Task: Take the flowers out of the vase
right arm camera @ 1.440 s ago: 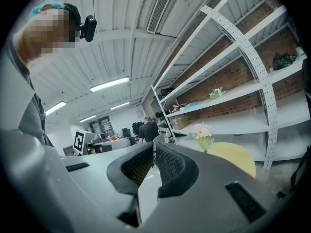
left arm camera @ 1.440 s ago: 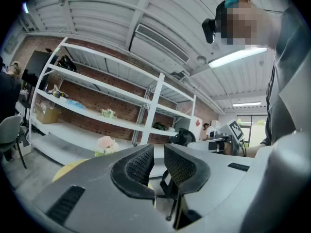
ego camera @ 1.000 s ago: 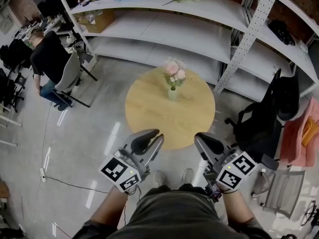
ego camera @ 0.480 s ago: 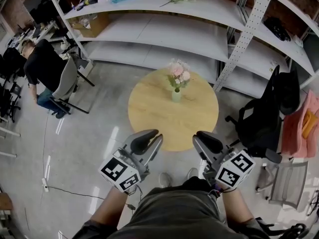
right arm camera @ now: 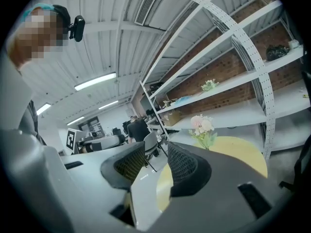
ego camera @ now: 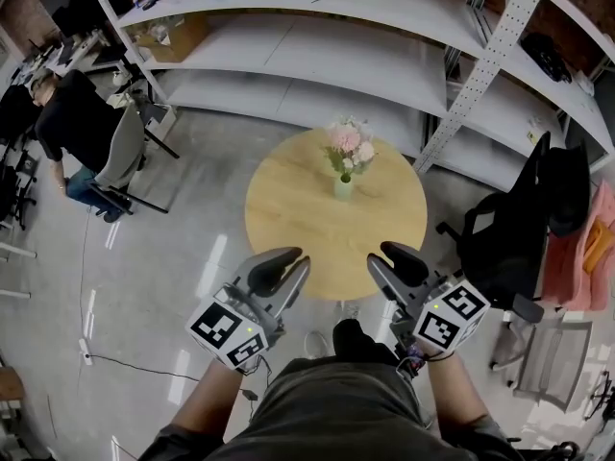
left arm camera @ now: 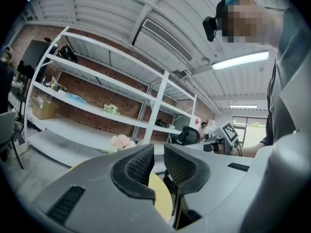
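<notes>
Head view: a bunch of pink and white flowers [ego camera: 350, 145] stands in a small pale green vase [ego camera: 343, 188], toward 1 o'clock on the round pale wooden table [ego camera: 307, 224] and inside its far rim. Bare tabletop runs from there to the 6 o'clock edge, where both grippers hover. The left gripper [ego camera: 279, 269] shows a slim gap between its jaws, with nothing in it. The right gripper [ego camera: 397, 257] has its jaws opening, also empty. A black office chair [ego camera: 509, 248] stands close at 3 o'clock, and white metal shelving [ego camera: 317, 46] stands at 12.

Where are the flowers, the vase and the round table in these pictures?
flowers [ego camera: 352, 142]: head view, on the pink blooms.
vase [ego camera: 343, 189]: head view, on its pale body below the stems.
round table [ego camera: 298, 229]: head view, on the bare wooden top, left of the vase.
</notes>
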